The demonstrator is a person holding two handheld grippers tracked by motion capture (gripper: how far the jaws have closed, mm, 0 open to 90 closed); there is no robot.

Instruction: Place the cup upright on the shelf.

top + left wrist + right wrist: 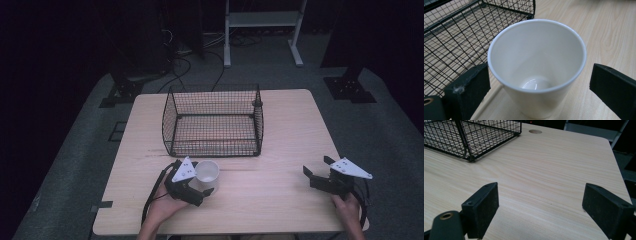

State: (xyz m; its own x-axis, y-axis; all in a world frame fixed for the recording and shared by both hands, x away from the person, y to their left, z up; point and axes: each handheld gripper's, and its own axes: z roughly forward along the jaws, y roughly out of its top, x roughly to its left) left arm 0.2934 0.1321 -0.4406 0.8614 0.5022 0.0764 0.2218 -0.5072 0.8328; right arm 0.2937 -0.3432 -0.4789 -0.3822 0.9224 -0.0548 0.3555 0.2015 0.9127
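At the left of the high view the left gripper (pixel 199 184) sits near the front edge of the table (pixel 280 200), and the white cup (pixel 207 171) stands upright on the wood right at its jaws, just in front of the black wire basket (pixel 212 122). In the left gripper view the cup (pixel 536 67) stands between the two black jaws, mouth up and empty, so its long axis runs straight up from the table and across the line on which the jaws would close. The jaws stand apart, one on each side of the cup's wall; the left one looks to be at or almost at the wall, the right one shows a clear gap of bare wood, so I judge that the cup is framed but not yet pinched. The basket (pixel 461 32) lies just beyond and to the left of the cup in that view, so a lift and a short carry forward would bring the cup over its near wall. Going rightward, the middle of the table is bare, and at the far right the right gripper (pixel 320 175) rests well apart from the cup, jaws spread wide on nothing; in the right gripper view the basket (pixel 471 137) lies far off to its upper left. The left hand is plainly the nearer one for the cup
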